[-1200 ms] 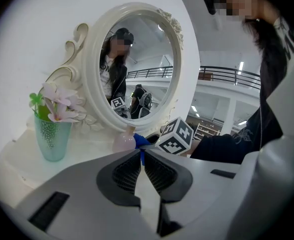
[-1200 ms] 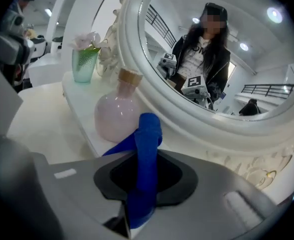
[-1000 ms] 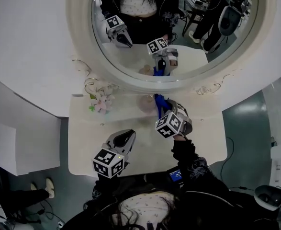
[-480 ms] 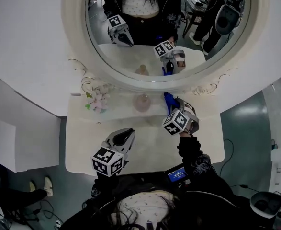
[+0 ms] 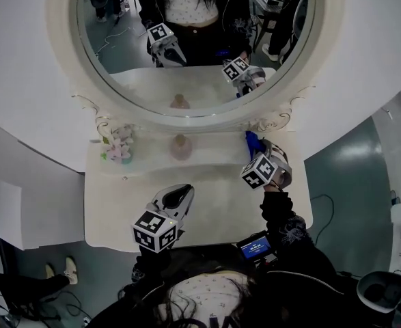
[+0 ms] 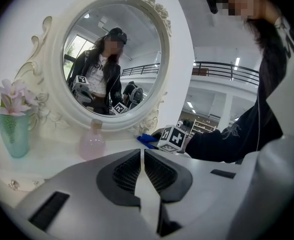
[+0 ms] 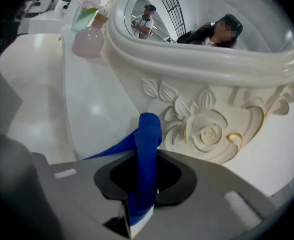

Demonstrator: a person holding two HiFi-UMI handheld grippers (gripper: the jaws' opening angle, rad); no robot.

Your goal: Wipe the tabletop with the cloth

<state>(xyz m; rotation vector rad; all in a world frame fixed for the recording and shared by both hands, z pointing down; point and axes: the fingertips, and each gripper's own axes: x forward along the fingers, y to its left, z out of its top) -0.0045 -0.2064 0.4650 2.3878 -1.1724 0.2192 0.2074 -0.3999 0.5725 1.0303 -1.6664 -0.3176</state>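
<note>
Head view: the right gripper (image 5: 253,145) sits right of centre, pinching the blue cloth (image 5: 251,141) against the raised ledge at the back of the white tabletop (image 5: 207,207), just under the mirror frame (image 5: 282,108). The left gripper (image 5: 181,191) hangs lower centre over the tabletop. Left gripper view: its jaws are pressed together with nothing between them, and a pink bottle (image 6: 92,143) stands at middle left. Right gripper view: the jaws are clamped on the cloth (image 7: 148,144), which pokes up beside the frame's carved rose (image 7: 207,134).

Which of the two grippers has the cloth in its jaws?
The right gripper: its jaws are shut on the blue cloth, beside the mirror frame. The left gripper is shut on nothing.
</note>
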